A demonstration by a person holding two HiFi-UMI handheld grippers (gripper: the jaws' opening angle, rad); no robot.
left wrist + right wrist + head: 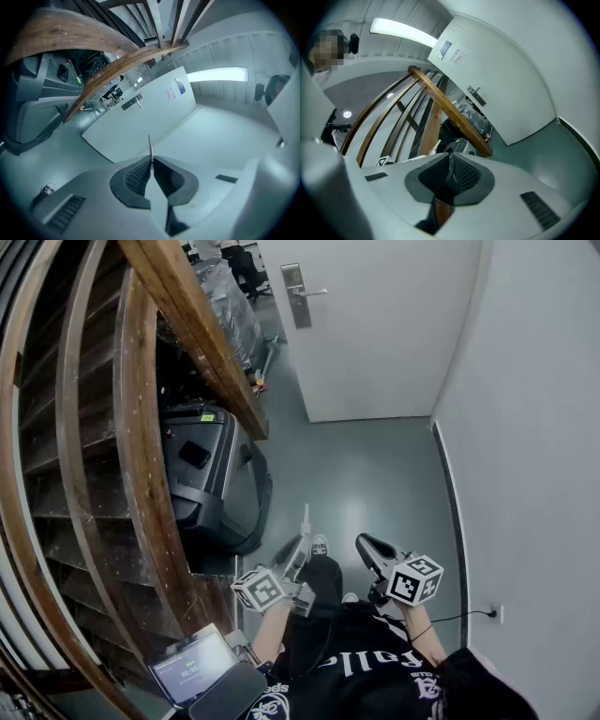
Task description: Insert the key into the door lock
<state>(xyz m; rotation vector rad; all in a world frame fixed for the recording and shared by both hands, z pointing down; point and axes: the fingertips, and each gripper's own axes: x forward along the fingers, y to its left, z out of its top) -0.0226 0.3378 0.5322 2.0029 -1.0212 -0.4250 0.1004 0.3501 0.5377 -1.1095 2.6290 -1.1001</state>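
The left gripper (151, 165) had its fingers pinched on the key (150, 146), and the thin blade stuck out toward the door (375, 334). The right gripper (449, 171) had its fingers pressed together on nothing. The lock (296, 296) was well apart, across the floor (375, 474). This looked like the carrying step; next, walk close and line the blade up with the lock

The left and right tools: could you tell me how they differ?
The left tool is shut on the key, blade jutting forward; the right tool is shut on nothing. The left tool aims at the door; the right tool aims at the wooden rail. Both are shut.
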